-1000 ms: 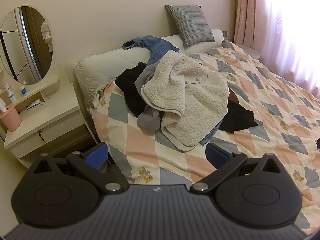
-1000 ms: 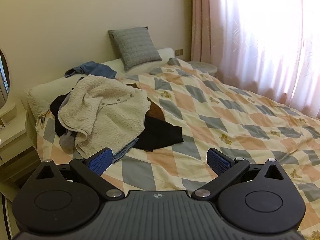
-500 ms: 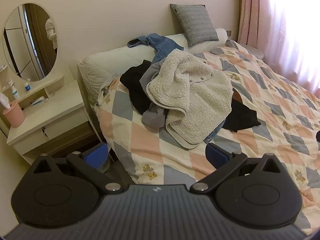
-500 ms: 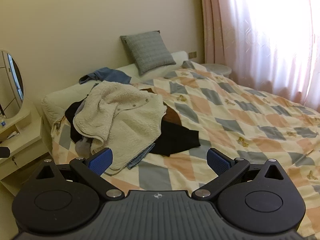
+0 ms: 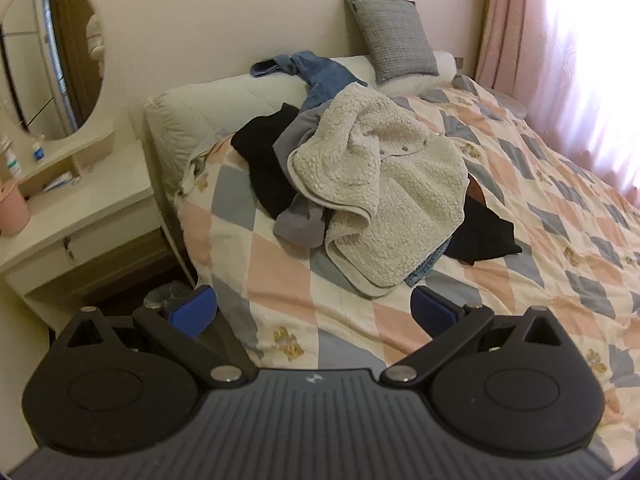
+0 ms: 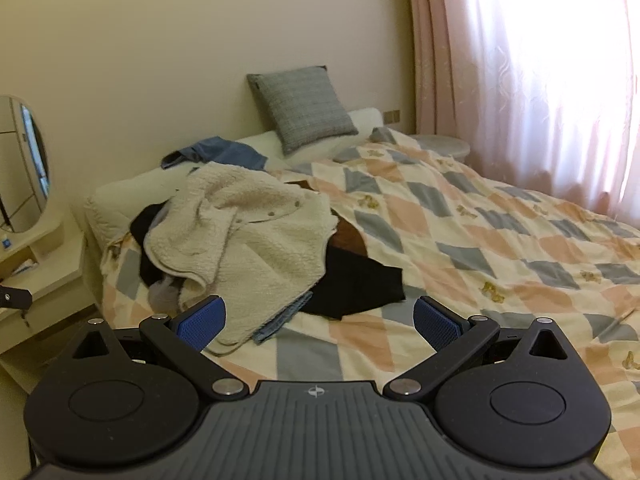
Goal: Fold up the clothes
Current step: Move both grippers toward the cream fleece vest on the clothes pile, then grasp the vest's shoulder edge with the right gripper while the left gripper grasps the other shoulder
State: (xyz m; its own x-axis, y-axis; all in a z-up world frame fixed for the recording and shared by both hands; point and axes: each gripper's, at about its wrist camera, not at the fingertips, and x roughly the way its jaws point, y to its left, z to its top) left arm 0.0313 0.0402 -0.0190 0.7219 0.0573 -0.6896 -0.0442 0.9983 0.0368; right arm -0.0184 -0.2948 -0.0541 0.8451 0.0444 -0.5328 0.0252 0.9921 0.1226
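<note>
Since nothing is gripped yet, the coming move turns on where the cream fleece jacket (image 5: 384,184) lies from each tool. It tops a heap of clothes on the bed (image 5: 560,240), near the head end, on the side toward the nightstand (image 5: 80,220). Under the jacket lie a grey garment (image 5: 298,224), a black garment (image 5: 264,168) and a denim piece (image 5: 320,74) that trails up onto the pillow.

Both tools hang short of the jacket, touching nothing. The left tool (image 5: 314,308) has its 2 blue pads spread wide, and the jacket's lower hem sits just ahead of it, between the pads' lines. The right tool (image 6: 318,320) is likewise spread, with the same hem ahead and to its left, just past its left pad (image 6: 202,322).

The jacket's long axis seems to run from the hem near the tools up toward the grey cushion (image 6: 304,106). By my judgement the left tool is nearer the hem and the right would need to swing left.
</note>
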